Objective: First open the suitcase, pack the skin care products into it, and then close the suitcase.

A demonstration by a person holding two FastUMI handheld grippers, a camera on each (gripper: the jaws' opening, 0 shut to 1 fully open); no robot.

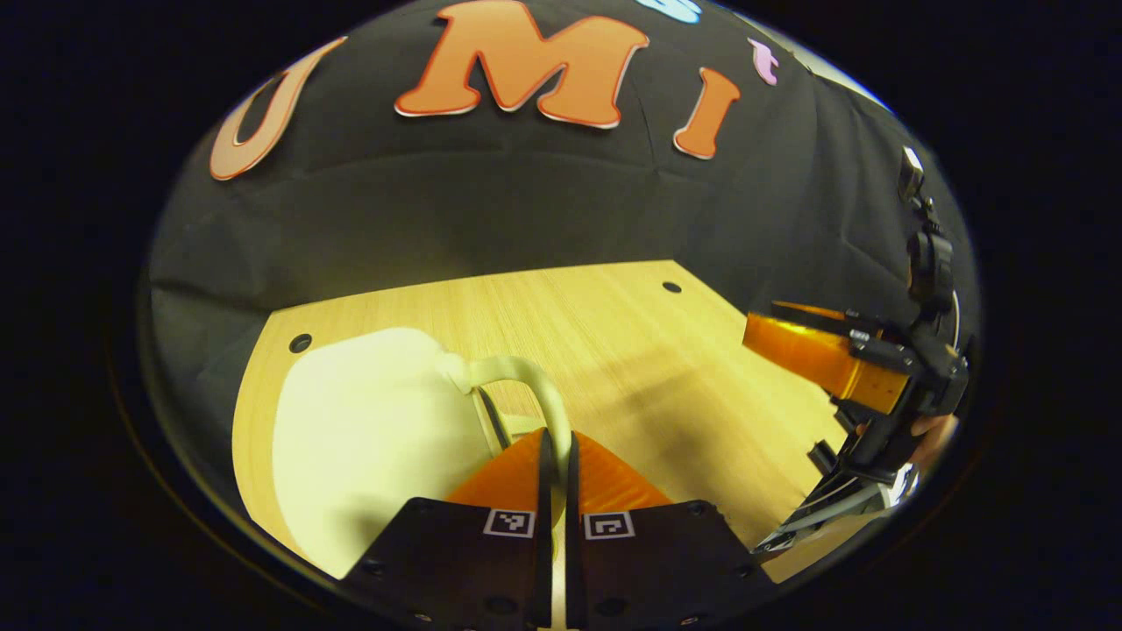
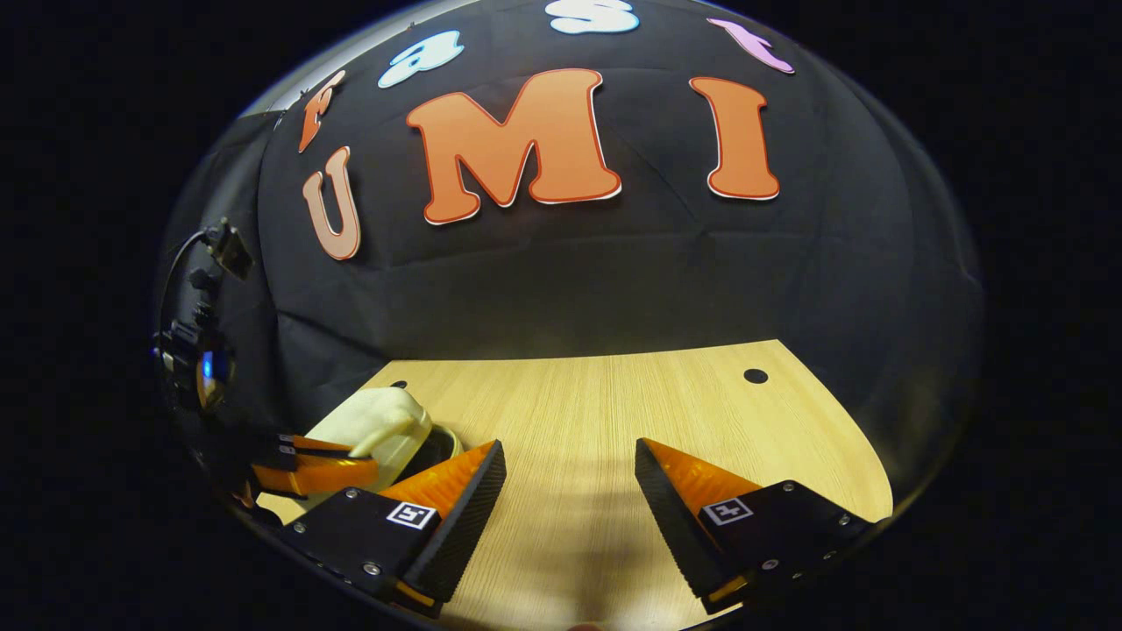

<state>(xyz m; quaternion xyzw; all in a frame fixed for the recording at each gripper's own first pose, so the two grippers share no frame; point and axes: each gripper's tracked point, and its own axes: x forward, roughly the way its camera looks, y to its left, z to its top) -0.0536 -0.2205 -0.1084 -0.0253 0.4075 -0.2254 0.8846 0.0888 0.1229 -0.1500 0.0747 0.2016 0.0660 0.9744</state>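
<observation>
- Nearest the lens, left gripper view: L claw (image 1: 557, 456) pinched almost flat, just a sliver of gap, closed on the suitcase handle (image 1: 517, 372), which arcs down into the fingertips.
- Left of & beyond the fingers: suitcase (image 1: 368, 429), pale cream, rounded shell, lying on the wooden table (image 1: 614, 333) w/ lid down. Not opened yet, by the look of it.
- Handling, as a guess: hard moulded shell, smooth, prob. slippery on flat faces, so no good pinching the body. Small case, likely light & apt to slide on the tabletop when pulled.
- Handle looks like a thin stiff loop, the natural hold for lifting or steadying. For opening, better to take the lid edge or a latch; seam & latch too hard to make out from here.
- Right gripper view, far left: L claw again, at the cream case, low by the table's left edge.
- Centre of same view: R claw (image 2: 570, 473) spread wide, nothing betw. the fingers, bare wood beneath.
- Case sits well left of R claw, just past its left finger (image 2: 456, 491), not touching. Needs a swing left to reach the lid.
- Risk: one-point hold on handle may let the case pivot; L hold should pin it while R works the lid.
</observation>
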